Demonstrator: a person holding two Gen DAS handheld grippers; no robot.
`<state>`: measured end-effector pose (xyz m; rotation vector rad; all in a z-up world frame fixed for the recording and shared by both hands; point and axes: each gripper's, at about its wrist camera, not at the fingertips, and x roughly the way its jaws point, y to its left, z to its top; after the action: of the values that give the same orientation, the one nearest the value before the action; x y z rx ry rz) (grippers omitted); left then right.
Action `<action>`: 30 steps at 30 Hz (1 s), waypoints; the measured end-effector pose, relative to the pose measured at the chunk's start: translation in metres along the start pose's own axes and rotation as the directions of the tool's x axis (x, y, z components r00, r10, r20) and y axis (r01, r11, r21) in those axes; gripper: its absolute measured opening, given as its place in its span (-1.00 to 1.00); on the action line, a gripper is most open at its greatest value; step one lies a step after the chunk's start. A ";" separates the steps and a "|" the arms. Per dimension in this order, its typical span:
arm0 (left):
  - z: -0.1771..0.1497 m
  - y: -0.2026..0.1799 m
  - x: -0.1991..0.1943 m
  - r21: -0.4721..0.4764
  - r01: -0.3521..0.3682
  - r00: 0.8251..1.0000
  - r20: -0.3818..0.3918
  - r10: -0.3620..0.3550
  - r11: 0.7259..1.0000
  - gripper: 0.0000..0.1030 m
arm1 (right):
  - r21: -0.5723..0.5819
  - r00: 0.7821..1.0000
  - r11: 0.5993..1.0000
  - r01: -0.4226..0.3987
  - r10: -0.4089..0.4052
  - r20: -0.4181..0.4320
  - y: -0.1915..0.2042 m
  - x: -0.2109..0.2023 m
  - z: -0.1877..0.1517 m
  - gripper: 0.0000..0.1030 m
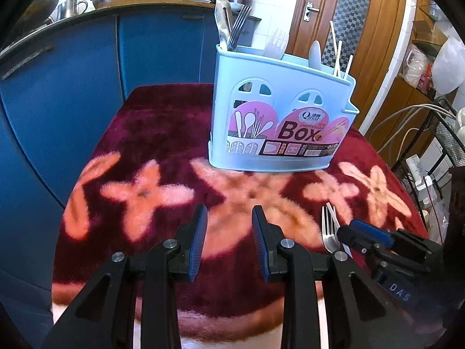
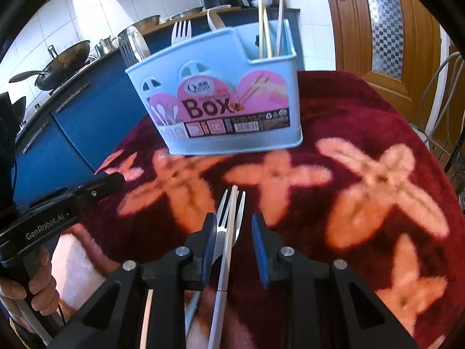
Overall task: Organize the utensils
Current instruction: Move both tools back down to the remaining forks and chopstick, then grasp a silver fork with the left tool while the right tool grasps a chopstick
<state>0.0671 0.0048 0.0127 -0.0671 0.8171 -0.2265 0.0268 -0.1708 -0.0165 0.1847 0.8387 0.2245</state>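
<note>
A light blue utensil box [image 1: 279, 122] stands on the dark red flowered cloth [image 1: 162, 133]; it holds metal forks, a white plastic fork, spoons and chopsticks. It shows in the right wrist view too [image 2: 223, 99]. My left gripper [image 1: 229, 226] is open and empty, in front of the box. My right gripper [image 2: 234, 229] is open, its jaws on either side of a metal fork [image 2: 232, 215] and a thin white utensil [image 2: 222, 276] lying on the cloth. The fork tip [image 1: 328, 229] also shows in the left wrist view beside my right gripper [image 1: 363, 238].
Blue kitchen cabinets [image 1: 72, 93] with a wok [image 2: 64, 64], pots and an air fryer on the counter stand behind the table. A wooden door [image 1: 334, 23] is at the back right. A metal chair and cables [image 1: 436, 133] stand at the right.
</note>
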 end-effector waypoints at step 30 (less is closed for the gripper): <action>-0.012 -0.055 0.019 0.069 0.149 0.982 -0.124 -0.140 0.986 -0.38 | 0.082 0.999 0.996 0.047 -0.048 0.013 -0.049 -0.022 -0.007 -0.88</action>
<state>0.0613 -0.0524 -0.0009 -0.0393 0.9224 -0.4026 0.0133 -0.2231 -0.0178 0.2422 0.8368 0.1441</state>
